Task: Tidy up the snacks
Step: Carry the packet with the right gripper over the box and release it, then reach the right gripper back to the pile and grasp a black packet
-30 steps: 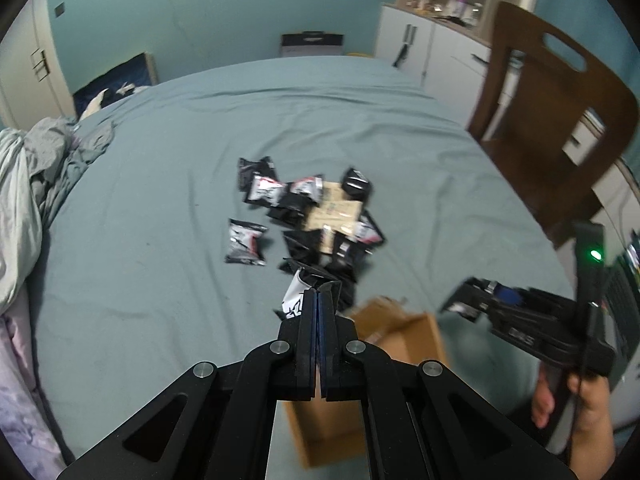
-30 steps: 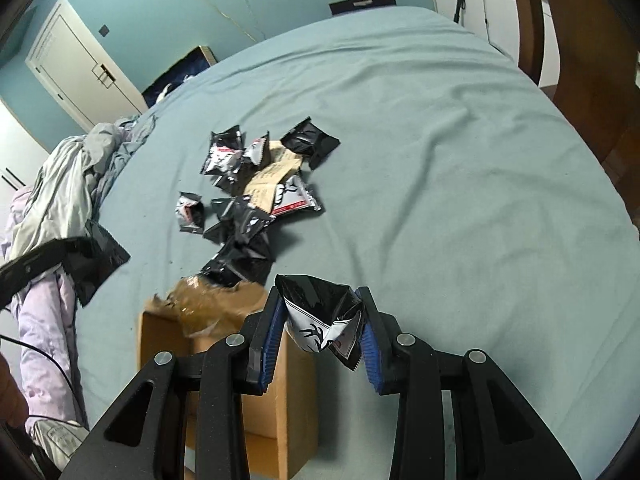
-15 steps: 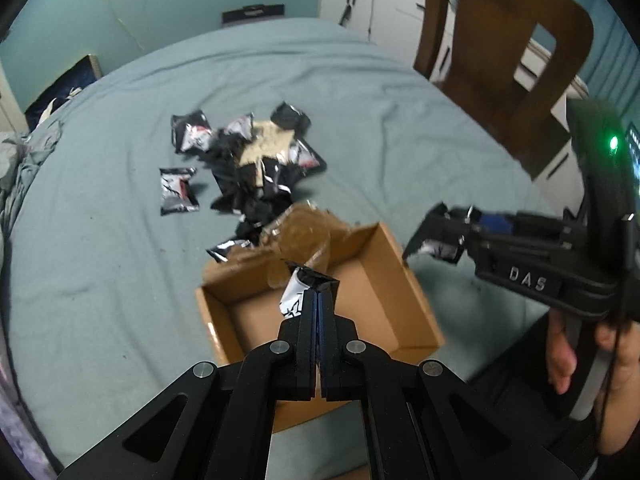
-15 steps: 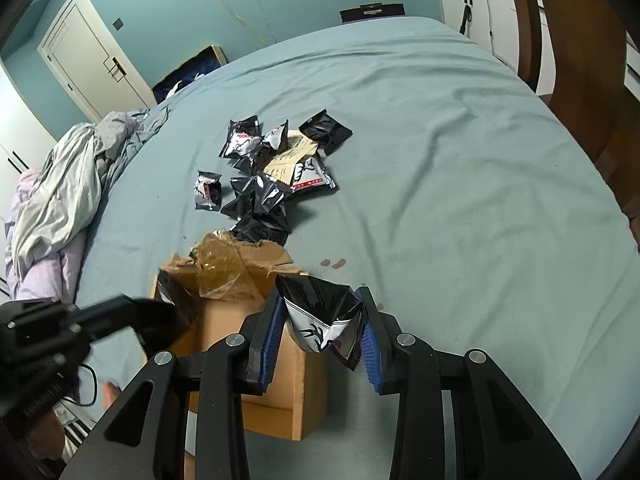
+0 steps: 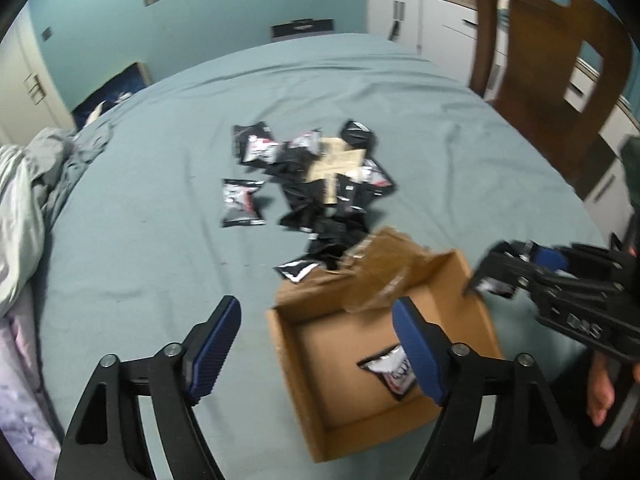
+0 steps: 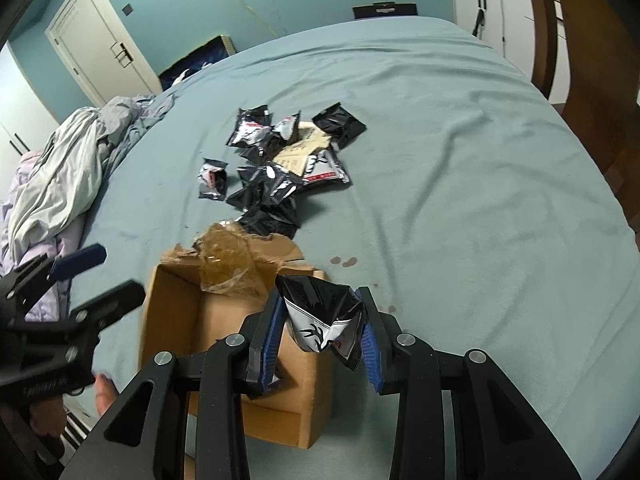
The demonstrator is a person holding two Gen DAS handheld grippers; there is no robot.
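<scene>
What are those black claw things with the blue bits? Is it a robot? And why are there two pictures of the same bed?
It's not a robot. A person holds one grabbing tool in each hand, and each tool carries a camera looking along its jaws, so you get two pictures. In the left tool's picture, the left gripper is opening, with nothing between its jaws; a snack packet lies in the cardboard box below. In the right tool's picture, the right gripper squeezes a black snack packet beside that box. Farther off on the blue-green bed sheet lies a pile of snack packets waiting to be sorted.
</scene>
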